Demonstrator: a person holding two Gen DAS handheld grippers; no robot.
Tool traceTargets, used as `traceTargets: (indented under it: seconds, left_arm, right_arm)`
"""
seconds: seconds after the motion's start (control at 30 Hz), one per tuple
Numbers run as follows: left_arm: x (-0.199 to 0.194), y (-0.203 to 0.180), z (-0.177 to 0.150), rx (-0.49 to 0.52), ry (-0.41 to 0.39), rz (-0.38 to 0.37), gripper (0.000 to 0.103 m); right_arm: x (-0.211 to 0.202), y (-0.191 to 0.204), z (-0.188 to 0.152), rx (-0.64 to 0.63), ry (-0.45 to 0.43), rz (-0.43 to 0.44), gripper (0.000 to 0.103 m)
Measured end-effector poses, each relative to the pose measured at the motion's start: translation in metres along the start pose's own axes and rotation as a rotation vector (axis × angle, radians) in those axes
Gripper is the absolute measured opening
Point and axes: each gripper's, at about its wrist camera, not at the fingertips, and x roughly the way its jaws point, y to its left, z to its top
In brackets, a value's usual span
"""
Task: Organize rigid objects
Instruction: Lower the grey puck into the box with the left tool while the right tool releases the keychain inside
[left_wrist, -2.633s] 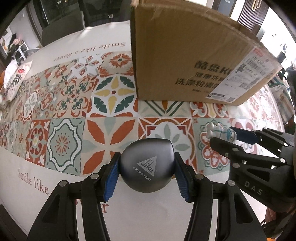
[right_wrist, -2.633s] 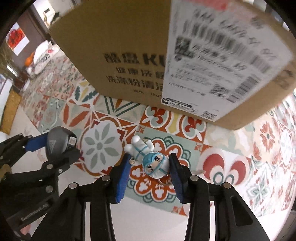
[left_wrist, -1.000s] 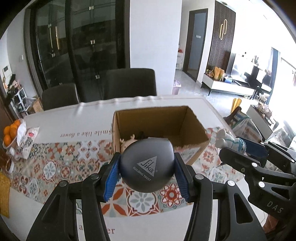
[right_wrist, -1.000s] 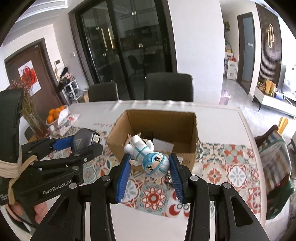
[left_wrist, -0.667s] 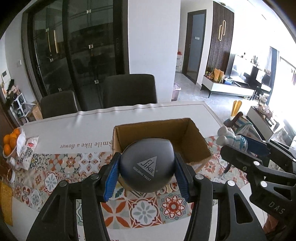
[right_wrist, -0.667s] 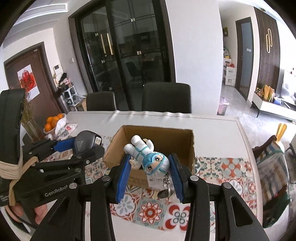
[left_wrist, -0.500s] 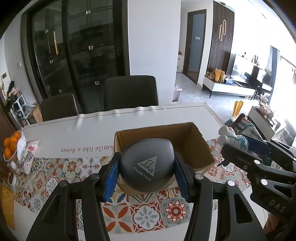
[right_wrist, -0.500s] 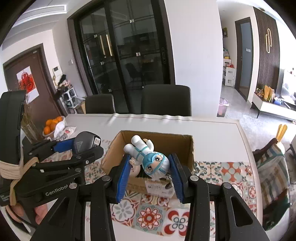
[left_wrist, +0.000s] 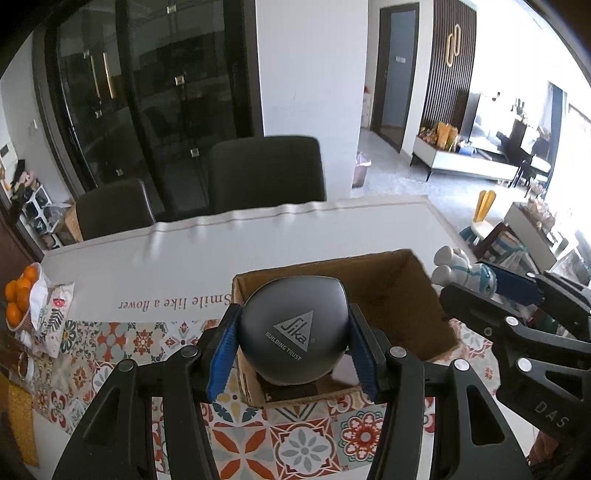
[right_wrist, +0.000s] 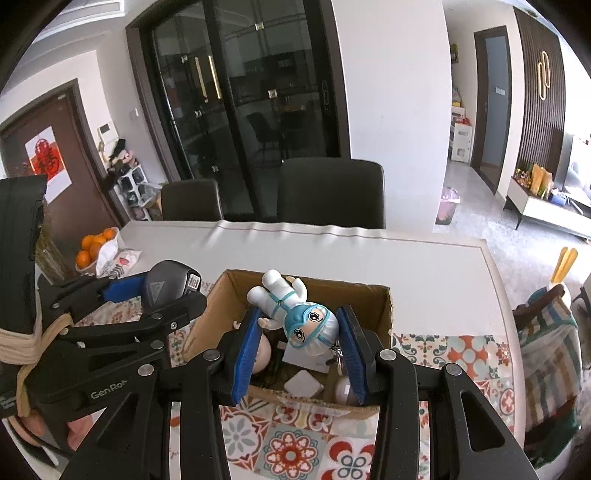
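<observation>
Left tool (left_wrist: 291, 354) clamped on rounded dark-grey plastic case with triangle logo (left_wrist: 293, 328), hovering above near-left part of open brown cardboard box (left_wrist: 402, 291) on tiled-pattern tabletop (left_wrist: 240, 443). Right tool (right_wrist: 301, 349) clamped on small white-and-blue suited toy figure (right_wrist: 295, 314), above same box.

Best handling, as judged: lower each item inside walls before opening, release one at a time, keep tools apart.

Right view alone shows box contents: white square block (right_wrist: 303, 384), pale round ball (right_wrist: 343, 387). Left view hides interior behind case.
</observation>
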Motion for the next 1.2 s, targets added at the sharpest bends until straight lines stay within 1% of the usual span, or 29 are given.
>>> traceTargets:
  seconds: [0.2,0.33,0.4,0.5,0.53,0.57,0.63,0.73,0.87,0.9,0.93,1.0,1.17,1.2]
  left_arm:
    - [0.027,-0.002,0.003,0.018,0.058,0.014,0.055]
    - [0.045,-0.004,0.003,0.008,0.117,-0.026,0.055]
    - [0.052,-0.006,0.002,0.009,0.14,-0.032,0.055]
    - [0.057,-0.008,0.002,0.009,0.148,-0.029,0.056]
    - [0.057,-0.01,0.002,0.014,0.149,-0.024,0.058]
    - [0.057,-0.01,0.002,0.018,0.149,-0.017,0.06]
    - [0.054,-0.009,0.002,0.024,0.138,0.012,0.061]
    - [0.047,-0.003,0.001,0.012,0.117,0.045,0.069]
    - [0.034,0.007,-0.002,-0.011,0.092,0.08,0.073]
    - [0.03,0.009,-0.002,-0.016,0.085,0.083,0.074]
    - [0.025,0.012,-0.003,-0.024,0.077,0.088,0.075]
    - [0.016,0.016,-0.005,-0.032,0.061,0.098,0.077]
    - [-0.014,0.019,-0.013,-0.049,0.008,0.115,0.089]
    - [-0.022,0.018,-0.016,-0.049,-0.004,0.119,0.091]
  right_arm:
    - [0.023,-0.005,0.001,0.001,0.052,-0.008,0.042]
    - [0.035,-0.008,0.0,0.008,0.08,-0.007,0.042]
    - [0.039,-0.011,0.0,0.016,0.09,-0.01,0.042]
    - [0.044,-0.015,-0.001,0.021,0.101,-0.02,0.042]
    - [0.045,-0.016,-0.001,0.024,0.104,-0.023,0.042]
    - [0.046,-0.017,-0.001,0.028,0.107,-0.024,0.042]
    - [0.048,-0.018,-0.002,0.032,0.111,-0.024,0.042]
    - [0.05,-0.016,-0.002,0.03,0.115,-0.02,0.042]
    - [0.053,-0.013,0.0,0.032,0.115,-0.018,0.043]
    - [0.053,-0.014,0.0,0.034,0.116,-0.018,0.046]
    - [0.052,-0.014,0.0,0.035,0.115,-0.019,0.053]
    - [0.049,-0.012,0.0,0.039,0.107,-0.032,0.056]
    - [0.027,-0.002,-0.007,0.026,0.093,-0.045,0.061]
    - [0.018,0.0,-0.009,0.025,0.085,-0.051,0.065]
